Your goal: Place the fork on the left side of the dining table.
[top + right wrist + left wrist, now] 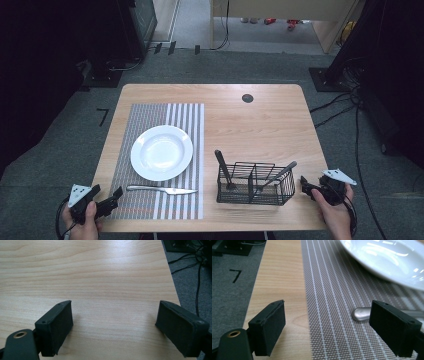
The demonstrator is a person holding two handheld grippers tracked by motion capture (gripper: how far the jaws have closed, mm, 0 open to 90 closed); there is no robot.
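High view: a wooden worktop (260,120) carries a striped placemat (150,112) on its left half. A white plate (161,152) sits on the placemat, empty and upright. A metal knife (161,189) lies flat on the placemat just in front of the plate, handle toward the left, blade toward the right, not touching the plate. On the right half stands a black wire caddy (255,183) with several compartments. Two dark-handled utensils stand in it: one (223,169) in the left section leans left, one (279,175) in the right section leans right. A dark round grommet (247,98) is set in the worktop near the far edge.

The left gripper (111,199) is held at the near left corner, over the placemat edge, near the knife handle but apart from it. The right gripper (306,186) is held at the near right edge, just beside the caddy and not touching it.

Left gripper view: the left gripper (327,327) has its jaws spread wide with nothing between them. The knife handle end (362,314) lies ahead, beside the right-hand jaw, and the plate rim (387,262) is beyond it.

Right gripper view: the right gripper (113,326) likewise has its jaws spread wide and empty, above bare wood near the worktop edge.
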